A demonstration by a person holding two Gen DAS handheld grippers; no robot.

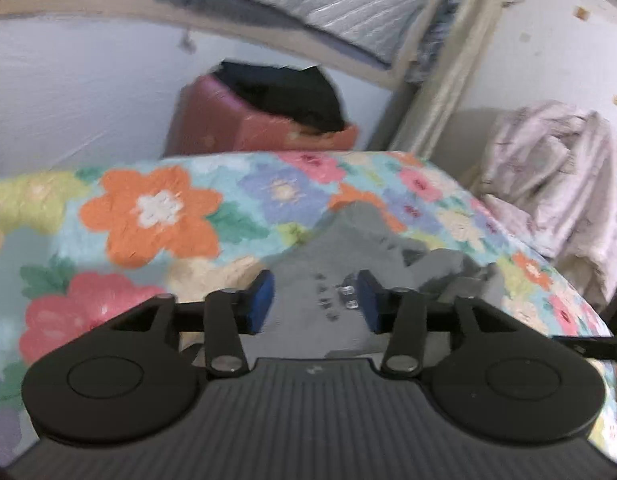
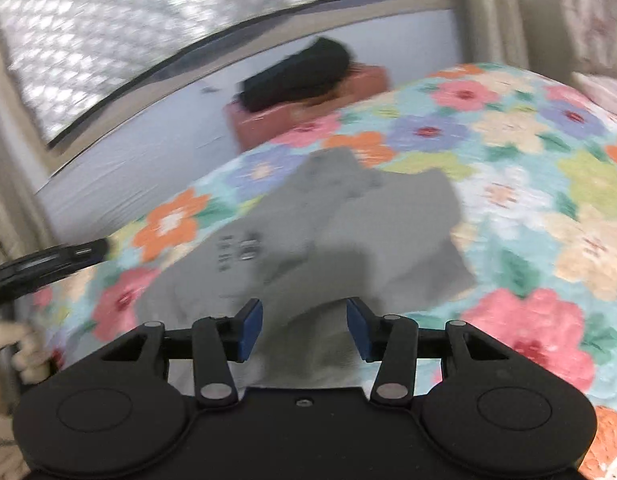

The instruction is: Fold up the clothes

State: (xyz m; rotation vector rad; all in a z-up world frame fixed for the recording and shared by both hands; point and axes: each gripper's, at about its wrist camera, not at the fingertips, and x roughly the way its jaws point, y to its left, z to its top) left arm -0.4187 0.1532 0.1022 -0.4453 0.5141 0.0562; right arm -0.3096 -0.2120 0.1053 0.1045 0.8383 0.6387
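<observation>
- Grey fabric, a garment (image 2: 340, 232) with small dark print, is seen lying on the floral bedspread (image 2: 528, 184) of a bed, below both claws.
- Several overlapping layers and one turned-over flap are shown in the right wrist view, so a partial fold is judged to be in place; the outline is uneven and not yet a neat rectangle.
- Both views are blurred, so exact edges and the kind of garment cannot be told.
- The left claw (image 1: 314, 300) is held partly open above the grey cloth; nothing is pressed between its blue pads (image 1: 262, 300).
- The right claw (image 2: 304, 330) is likewise partly open, with the near edge of the cloth seen in the gap but not pinched.
- The garment is therefore judged to be released and resting on the bed.
- Remaining work is judged to be at least one further fold and a smoothing of the stack.
- A pale heap of fabric (image 1: 556, 176) is seen at the bed's far right; whether it awaits folding cannot be told.
</observation>
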